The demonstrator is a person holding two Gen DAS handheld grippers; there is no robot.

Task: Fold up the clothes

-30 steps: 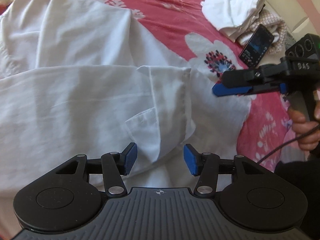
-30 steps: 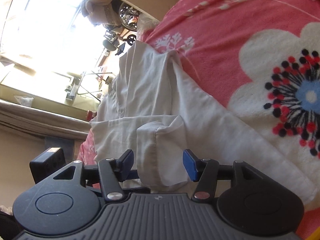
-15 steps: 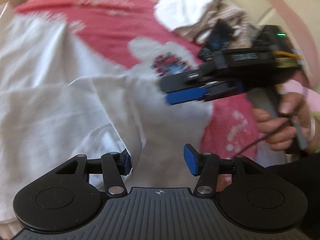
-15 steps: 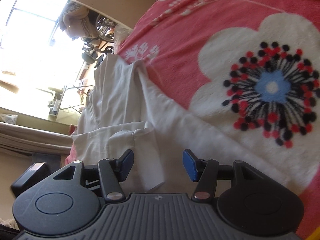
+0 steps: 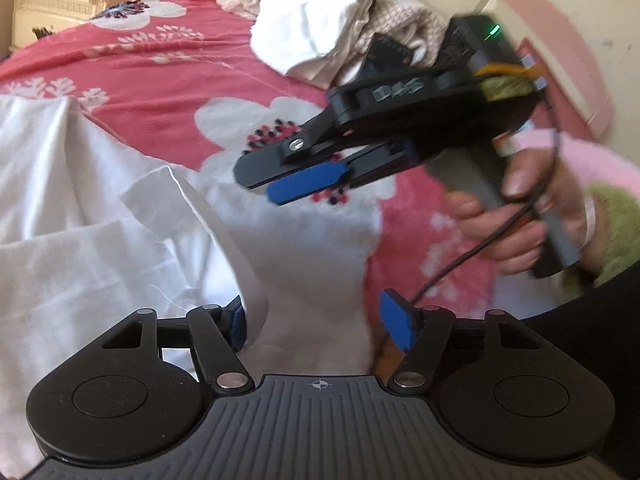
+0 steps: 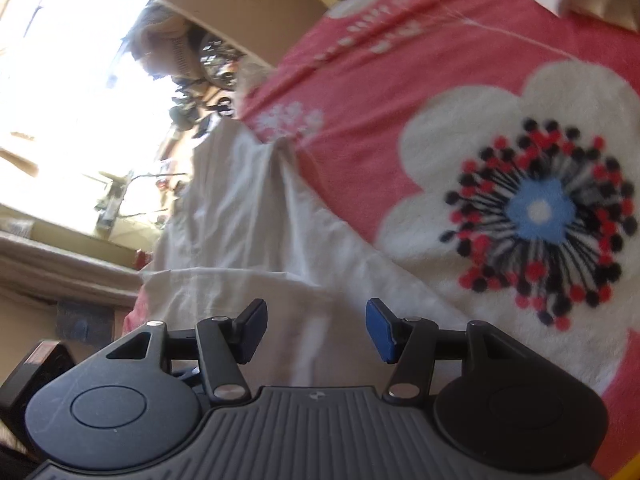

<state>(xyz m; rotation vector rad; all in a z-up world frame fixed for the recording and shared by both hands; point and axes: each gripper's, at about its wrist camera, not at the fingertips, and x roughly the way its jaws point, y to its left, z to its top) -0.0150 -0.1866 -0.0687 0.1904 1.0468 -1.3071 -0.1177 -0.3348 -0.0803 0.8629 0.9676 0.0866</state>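
Lying flat, 1 white shirt (image 5: 100,240), 2 claws (both agape), 1 bedspread (image 5: 168,80)

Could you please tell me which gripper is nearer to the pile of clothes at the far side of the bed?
Right. The right gripper hangs just below the pile; the left gripper sits over the white shirt, farther back.

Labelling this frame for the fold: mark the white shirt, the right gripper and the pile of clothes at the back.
white shirt (image 5: 92,264), left wrist view, on the flat front panel.
right gripper (image 5: 280,184), left wrist view, at its fingertips above the shirt.
pile of clothes (image 5: 316,28), left wrist view, on the white garment on top.
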